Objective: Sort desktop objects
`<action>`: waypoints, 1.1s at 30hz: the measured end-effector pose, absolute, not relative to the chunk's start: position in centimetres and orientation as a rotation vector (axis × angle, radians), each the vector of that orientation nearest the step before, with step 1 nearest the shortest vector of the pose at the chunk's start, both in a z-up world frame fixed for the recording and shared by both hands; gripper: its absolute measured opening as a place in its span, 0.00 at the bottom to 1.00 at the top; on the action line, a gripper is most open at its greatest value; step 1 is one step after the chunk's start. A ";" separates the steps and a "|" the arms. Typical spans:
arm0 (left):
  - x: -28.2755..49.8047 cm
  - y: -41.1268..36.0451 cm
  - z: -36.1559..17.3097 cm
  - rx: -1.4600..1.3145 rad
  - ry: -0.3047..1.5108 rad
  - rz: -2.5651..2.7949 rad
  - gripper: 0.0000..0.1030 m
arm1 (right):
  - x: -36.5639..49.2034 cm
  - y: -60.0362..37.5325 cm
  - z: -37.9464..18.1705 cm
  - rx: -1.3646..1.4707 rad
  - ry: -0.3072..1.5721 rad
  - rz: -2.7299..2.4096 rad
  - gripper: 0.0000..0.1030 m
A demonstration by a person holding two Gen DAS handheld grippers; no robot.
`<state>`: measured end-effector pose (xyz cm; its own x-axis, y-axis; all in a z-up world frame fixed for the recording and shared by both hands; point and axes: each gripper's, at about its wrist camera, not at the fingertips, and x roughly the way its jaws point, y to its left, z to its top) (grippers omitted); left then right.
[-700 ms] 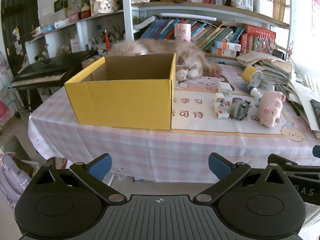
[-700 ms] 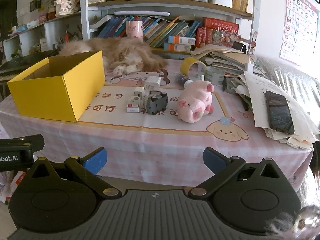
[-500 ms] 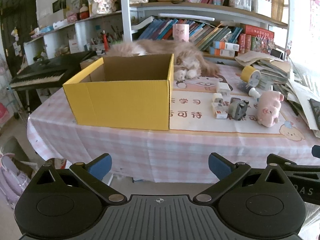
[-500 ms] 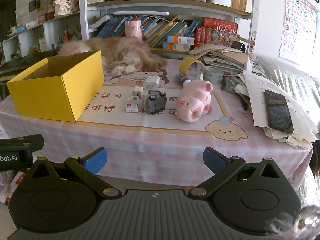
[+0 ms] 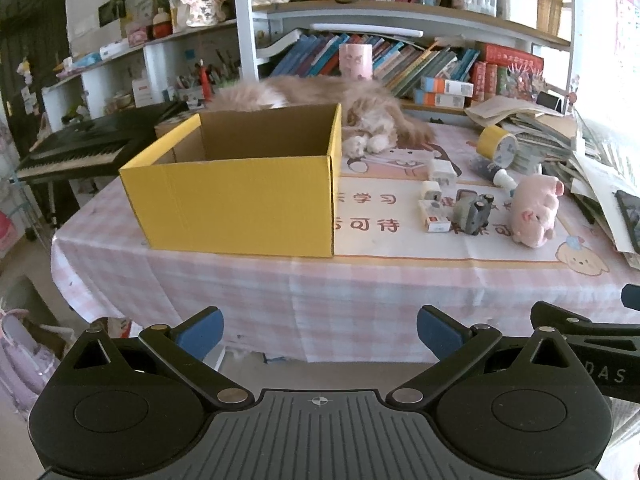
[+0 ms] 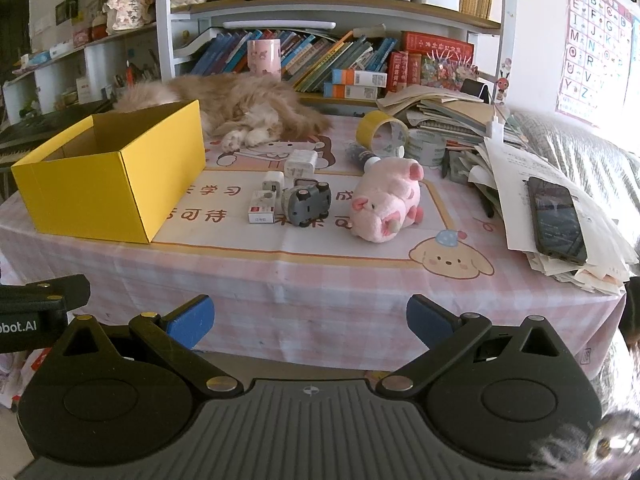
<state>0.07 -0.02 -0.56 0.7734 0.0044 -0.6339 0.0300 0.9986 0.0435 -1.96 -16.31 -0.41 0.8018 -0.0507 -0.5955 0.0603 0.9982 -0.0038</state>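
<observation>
Both your left gripper and right gripper hang spread wide and empty, short of the table. The pink pig, grey toy car and white chargers lie ahead beyond your right fingers, with the yellow box ahead of your left fingers, likely as the bin.

Table carries an open box at left. Right of box, mid-table cluster: small carton nearest the box, toy car just right of it, two plug adapters on the far side. Plush pig lies right of car. Tape rolls sit beyond pig. Cat lies behind box, along far edge. Paper stack at right, phone on top. Bookshelf stands behind table.
</observation>
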 end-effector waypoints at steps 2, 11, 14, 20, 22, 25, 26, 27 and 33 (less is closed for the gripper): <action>0.1 0.0 -0.6 0.050 0.686 -0.015 1.00 | -2.0 -16.3 -0.4 0.016 0.640 -0.061 1.00; 0.3 -0.1 -0.3 0.076 0.680 -0.010 1.00 | -1.5 -16.6 -0.6 0.040 0.658 -0.070 1.00; 0.4 -0.1 -0.4 0.084 0.687 -0.017 1.00 | -1.4 -16.6 -0.6 0.045 0.662 -0.073 1.00; 0.4 -0.2 -0.2 0.101 0.678 -0.019 1.00 | -1.3 -16.5 -0.6 0.045 0.664 -0.076 1.00; 0.5 -0.2 -0.3 0.101 0.680 -0.021 1.00 | -1.3 -16.5 -0.6 0.043 0.663 -0.076 1.00; 0.7 0.0 -0.3 0.090 0.693 -0.036 1.00 | -1.3 -16.5 -0.6 0.044 0.663 -0.077 1.00; 0.7 0.0 -0.4 0.085 0.697 -0.041 1.00 | -1.3 -16.5 -0.6 0.044 0.663 -0.078 1.00; 0.8 0.1 -0.4 0.084 0.704 -0.043 1.00 | -1.3 -16.5 -0.6 0.044 0.663 -0.077 1.00; 1.0 0.2 -0.7 0.079 0.721 -0.043 1.00 | -1.2 -16.4 -0.4 0.054 0.665 -0.068 1.00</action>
<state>0.98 0.22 -0.70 0.7504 -0.0123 -0.6609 0.0671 0.9961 0.0577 -1.19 -16.42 -0.39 0.7850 -0.0462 -0.6177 0.0805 0.9964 0.0278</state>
